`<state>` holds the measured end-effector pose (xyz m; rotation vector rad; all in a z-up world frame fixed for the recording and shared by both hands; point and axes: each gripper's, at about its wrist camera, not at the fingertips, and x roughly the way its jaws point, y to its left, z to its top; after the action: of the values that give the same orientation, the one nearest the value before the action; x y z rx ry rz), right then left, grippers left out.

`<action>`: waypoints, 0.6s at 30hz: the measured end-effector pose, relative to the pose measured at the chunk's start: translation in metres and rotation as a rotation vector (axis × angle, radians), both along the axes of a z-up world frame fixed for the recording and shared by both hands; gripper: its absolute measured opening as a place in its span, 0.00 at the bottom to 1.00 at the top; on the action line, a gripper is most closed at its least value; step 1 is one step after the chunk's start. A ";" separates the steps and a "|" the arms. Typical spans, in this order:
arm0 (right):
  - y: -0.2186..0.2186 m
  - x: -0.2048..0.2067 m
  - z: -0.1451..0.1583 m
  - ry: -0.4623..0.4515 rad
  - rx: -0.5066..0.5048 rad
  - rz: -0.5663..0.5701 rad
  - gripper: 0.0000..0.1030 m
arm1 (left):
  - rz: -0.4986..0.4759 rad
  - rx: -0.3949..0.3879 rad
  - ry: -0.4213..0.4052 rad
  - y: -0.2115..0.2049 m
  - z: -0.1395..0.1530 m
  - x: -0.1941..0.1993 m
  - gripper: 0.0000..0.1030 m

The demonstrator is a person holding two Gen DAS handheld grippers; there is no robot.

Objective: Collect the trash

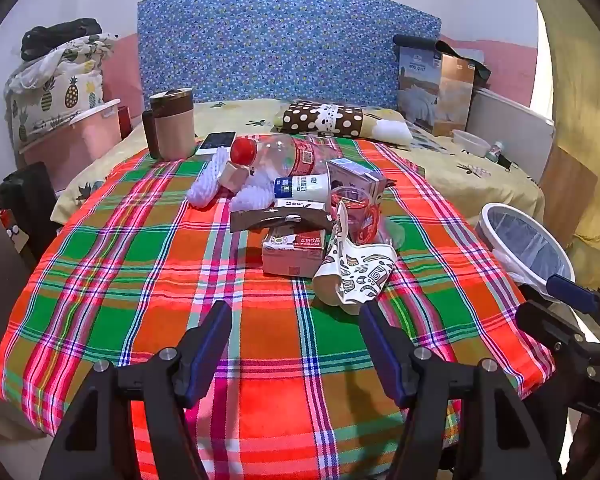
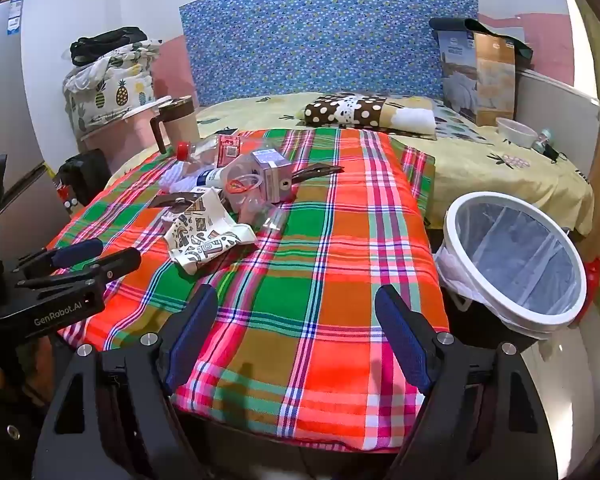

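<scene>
A heap of trash lies mid-table on the plaid cloth (image 1: 140, 264): a crushed patterned paper cup (image 1: 356, 272), a milk carton (image 1: 294, 254), a clear bottle with a red cap (image 1: 284, 156), a white milk bottle (image 1: 300, 188), a clear plastic cup (image 1: 354, 212), a dark wrapper (image 1: 280, 218) and white foam netting (image 1: 208, 184). My left gripper (image 1: 296, 308) hovers open over the near cloth, just short of the paper cup, nothing between its fingers. My right gripper (image 2: 296, 296) is open over bare cloth, right of the paper cup (image 2: 208, 240). A white-rimmed lined bin (image 2: 516, 264) stands off the table's right edge.
A brown-and-pink lidded mug (image 1: 172, 124) and a phone (image 1: 216, 142) sit at the table's far left. Behind is a bed with a dotted pillow (image 1: 324, 118), a box (image 1: 436, 92) and a bowl (image 1: 470, 142). A pink storage bin (image 1: 72, 140) stands left.
</scene>
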<state>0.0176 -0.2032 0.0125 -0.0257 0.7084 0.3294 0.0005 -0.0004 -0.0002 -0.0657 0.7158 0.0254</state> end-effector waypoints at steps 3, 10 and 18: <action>0.001 0.000 0.000 0.004 -0.009 0.003 0.79 | -0.001 -0.007 -0.005 0.000 0.000 0.000 0.64; 0.000 -0.001 0.000 -0.002 -0.001 -0.001 0.79 | -0.003 -0.004 -0.007 -0.001 0.001 -0.001 0.64; 0.000 0.000 -0.001 -0.004 0.000 -0.002 0.79 | 0.002 -0.008 -0.005 0.003 -0.003 0.000 0.64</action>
<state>0.0177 -0.2030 0.0118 -0.0259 0.7048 0.3277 0.0003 0.0031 -0.0034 -0.0738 0.7105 0.0240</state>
